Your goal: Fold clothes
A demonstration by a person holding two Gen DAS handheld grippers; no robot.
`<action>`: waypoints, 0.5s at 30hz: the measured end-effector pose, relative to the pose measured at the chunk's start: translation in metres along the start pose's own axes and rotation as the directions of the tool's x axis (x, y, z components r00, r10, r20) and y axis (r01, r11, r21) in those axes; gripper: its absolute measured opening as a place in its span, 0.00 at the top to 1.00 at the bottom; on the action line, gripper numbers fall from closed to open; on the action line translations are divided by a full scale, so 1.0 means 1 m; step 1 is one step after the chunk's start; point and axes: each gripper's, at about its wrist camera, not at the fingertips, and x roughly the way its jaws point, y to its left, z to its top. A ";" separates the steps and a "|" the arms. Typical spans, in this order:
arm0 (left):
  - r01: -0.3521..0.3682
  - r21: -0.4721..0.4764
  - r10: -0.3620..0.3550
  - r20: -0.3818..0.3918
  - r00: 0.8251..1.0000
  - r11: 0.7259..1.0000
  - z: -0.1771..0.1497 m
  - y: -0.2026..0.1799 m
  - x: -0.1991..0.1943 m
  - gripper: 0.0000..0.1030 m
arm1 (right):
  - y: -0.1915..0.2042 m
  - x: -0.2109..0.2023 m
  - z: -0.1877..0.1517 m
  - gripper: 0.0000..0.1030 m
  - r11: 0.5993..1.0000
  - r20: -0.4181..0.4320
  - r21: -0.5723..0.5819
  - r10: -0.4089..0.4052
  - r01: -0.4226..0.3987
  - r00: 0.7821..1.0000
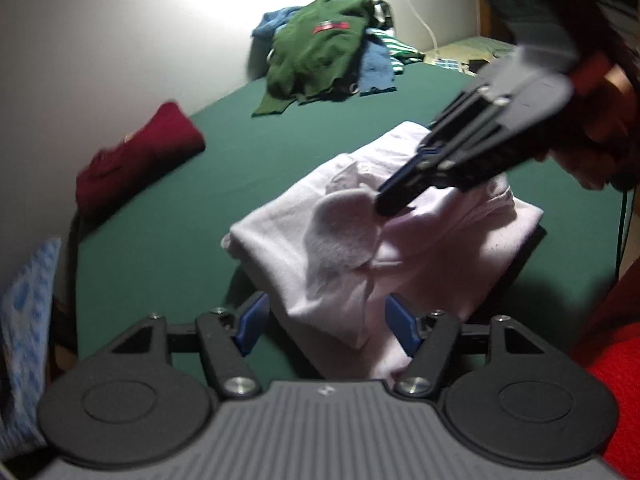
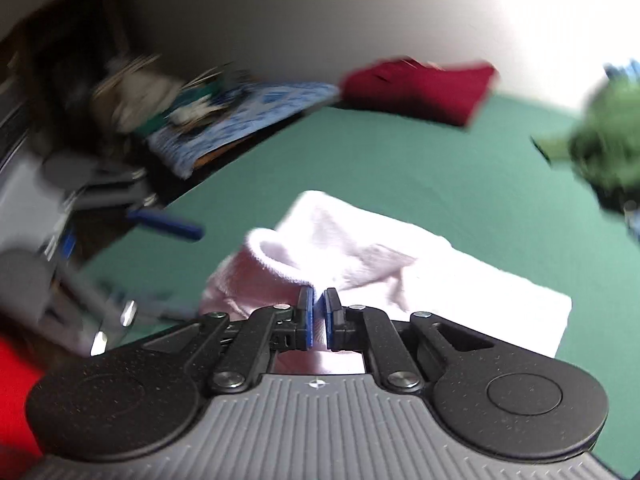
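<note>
A pale pink garment (image 1: 360, 248) lies partly folded on the green bed sheet (image 1: 240, 160). My left gripper (image 1: 328, 322) stands open at its near corner; the cloth's edge lies between the blue pads (image 1: 252, 326) without being pressed. My right gripper (image 1: 382, 206) comes in from the upper right with its tip on a raised flap of the garment. In the right wrist view the right gripper (image 2: 319, 312) is shut on a ribbed fold of the pink garment (image 2: 400, 272). The left gripper (image 2: 168, 226) shows there as a blur at the left.
A folded maroon garment (image 1: 140, 160) (image 2: 420, 88) lies by the wall. A pile of green and blue clothes (image 1: 320, 48) (image 2: 600, 152) sits at the far end. A blue patterned cloth (image 2: 240, 112) and clutter lie beyond the bed's edge. A red sleeve (image 1: 616, 380) is near.
</note>
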 end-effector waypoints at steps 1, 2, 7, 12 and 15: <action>-0.013 0.033 0.013 0.009 1.000 0.999 0.004 -0.003 0.003 0.33 | -0.004 0.003 0.000 0.94 0.999 -0.008 0.033 -0.005 0.005 1.000; -0.017 0.055 0.016 0.015 1.000 0.998 0.008 -0.004 0.007 0.34 | -0.009 0.007 -0.001 0.94 0.998 -0.014 0.068 -0.010 0.010 1.000; 0.013 0.104 -0.017 0.038 0.999 0.995 0.029 0.005 0.021 0.43 | -0.025 0.006 -0.010 0.90 0.969 0.014 0.248 -0.019 0.015 1.000; -0.033 0.131 0.038 -0.032 0.999 0.991 0.024 0.012 0.044 0.63 | -0.017 -0.021 -0.012 0.76 0.977 0.096 0.194 -0.110 0.089 0.989; -0.019 0.080 0.022 -0.031 0.999 0.997 0.019 0.025 0.042 0.56 | 0.004 -0.037 -0.022 0.70 0.990 0.111 -0.014 -0.141 0.143 0.984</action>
